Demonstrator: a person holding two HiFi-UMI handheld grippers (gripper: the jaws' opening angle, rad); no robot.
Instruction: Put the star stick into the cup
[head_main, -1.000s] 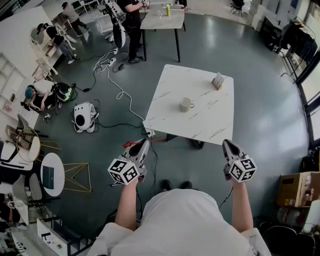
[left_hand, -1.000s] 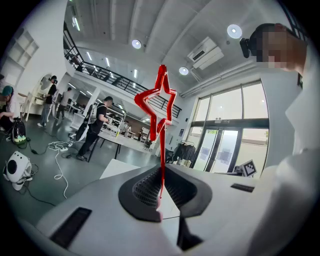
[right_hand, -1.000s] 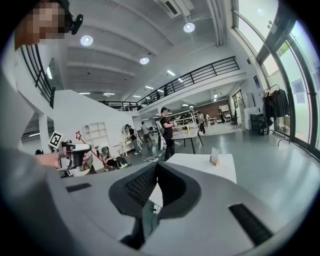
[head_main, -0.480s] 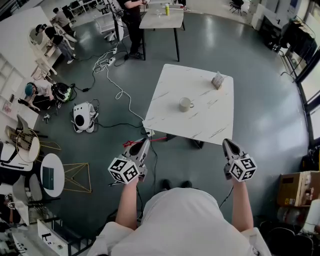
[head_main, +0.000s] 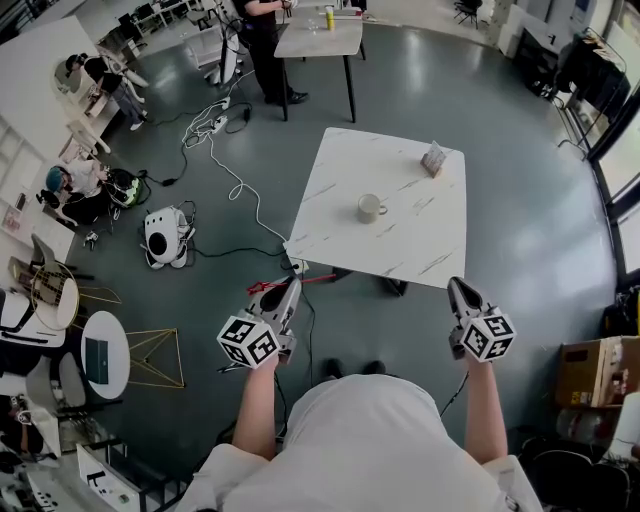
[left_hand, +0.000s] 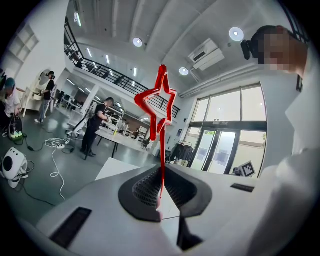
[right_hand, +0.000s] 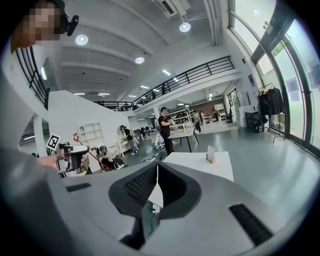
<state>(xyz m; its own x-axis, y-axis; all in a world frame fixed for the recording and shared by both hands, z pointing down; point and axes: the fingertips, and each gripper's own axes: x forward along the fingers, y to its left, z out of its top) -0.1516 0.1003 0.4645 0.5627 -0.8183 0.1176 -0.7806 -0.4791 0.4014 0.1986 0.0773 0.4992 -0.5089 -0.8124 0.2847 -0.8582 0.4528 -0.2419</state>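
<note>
We are standing before the table (head_main: 420, 240), where the cup (head_main: 371, 208) is sitting near the middle and a card stand (head_main: 434, 160) is sitting behind it, to the right. The star stick (left_hand: 161, 107) is standing between the left gripper's (head_main: 289, 287) fingers (left_hand: 145, 187), short of the table's near edge.

The star stick (left_hand: 161, 107) is bright red. The left gripper (left_hand: 161, 176) and the right gripper (right_hand: 155, 168) are pale grey, and their jaws are black and bumpy inside. Each one has a cube (head_main: 247, 343) with black and white squares. The worktop (head_main: 405, 255) in the middle of the head view is white with thin grey streaks, like marble. The cup (head_main: 371, 208) on it is cream. The small card stand (head_main: 434, 160) near its upper right corner is brownish. The floor (head_main: 540, 220) is dark grey-blue and shiny. The person's shirt (head_main: 365, 450) is white. A box (head_main: 590, 376) at the lower right is brown.
</note>
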